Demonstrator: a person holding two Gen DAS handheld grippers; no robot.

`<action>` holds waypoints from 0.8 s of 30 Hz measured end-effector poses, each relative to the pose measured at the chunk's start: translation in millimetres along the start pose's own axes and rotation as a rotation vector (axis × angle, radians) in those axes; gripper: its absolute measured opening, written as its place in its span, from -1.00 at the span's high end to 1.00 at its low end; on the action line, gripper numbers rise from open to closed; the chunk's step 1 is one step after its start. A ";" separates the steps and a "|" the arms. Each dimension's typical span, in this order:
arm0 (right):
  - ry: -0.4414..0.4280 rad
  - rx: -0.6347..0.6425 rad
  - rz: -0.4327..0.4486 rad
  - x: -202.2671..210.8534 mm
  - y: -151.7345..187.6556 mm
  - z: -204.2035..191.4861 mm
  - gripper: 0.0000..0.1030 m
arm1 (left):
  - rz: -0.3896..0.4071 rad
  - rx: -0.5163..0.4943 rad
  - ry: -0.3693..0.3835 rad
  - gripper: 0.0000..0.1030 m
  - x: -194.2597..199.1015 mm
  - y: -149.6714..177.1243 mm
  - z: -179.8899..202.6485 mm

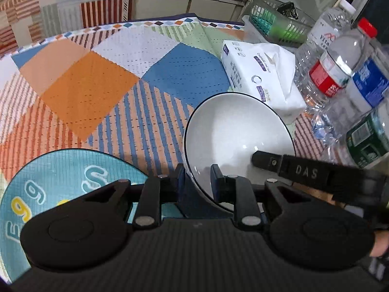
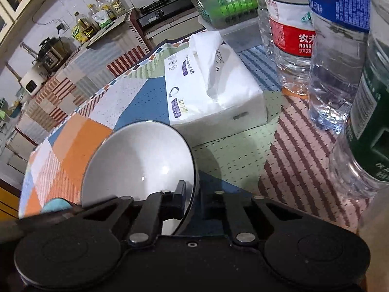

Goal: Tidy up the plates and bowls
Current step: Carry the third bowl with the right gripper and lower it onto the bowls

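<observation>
In the left wrist view, the left tool pinches the near rim of the white bowl, tilted above the counter. In the right wrist view, the right tool is clamped on the bowl's opposite rim. Move both hands together, keeping clear of the tissue pack.

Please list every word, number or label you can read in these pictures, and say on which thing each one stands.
"DAS": right gripper finger.
"Vita", cut off: clear bottle.
"NONG", cut off, above "农夫": red-label bottle.
"300": tissue pack; small print unreadable.
"E99S": blue mat.
"6": oil bottles.
Blue-label bottle, green-label bottle: too blurred.
</observation>
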State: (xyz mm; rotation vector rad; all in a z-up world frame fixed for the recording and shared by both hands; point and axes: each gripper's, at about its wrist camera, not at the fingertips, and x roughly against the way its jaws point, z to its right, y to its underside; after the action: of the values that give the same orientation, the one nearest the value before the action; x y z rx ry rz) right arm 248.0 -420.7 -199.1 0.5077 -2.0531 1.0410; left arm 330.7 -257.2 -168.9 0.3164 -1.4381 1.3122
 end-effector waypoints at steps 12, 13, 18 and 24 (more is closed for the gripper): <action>-0.011 0.043 -0.059 46.1 -2.7 -18.3 0.71 | -0.047 -0.012 0.011 0.62 64.2 -0.5 8.1; -0.029 0.045 -0.065 52.0 -1.4 -19.1 0.71 | -0.056 -0.016 0.003 0.62 72.1 1.3 10.3; -0.064 0.101 -0.076 82.3 8.0 -30.2 0.70 | -0.057 0.027 0.041 0.62 112.5 10.3 4.9; -0.143 0.161 -0.094 126.3 27.2 -38.7 0.65 | -0.025 -0.010 0.044 0.62 168.0 31.7 10.7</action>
State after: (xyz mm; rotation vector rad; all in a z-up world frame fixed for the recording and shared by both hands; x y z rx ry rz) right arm 169.0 -374.5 -100.1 0.7740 -2.0566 1.1473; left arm 240.9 -179.4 -45.5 0.2969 -1.3989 1.2840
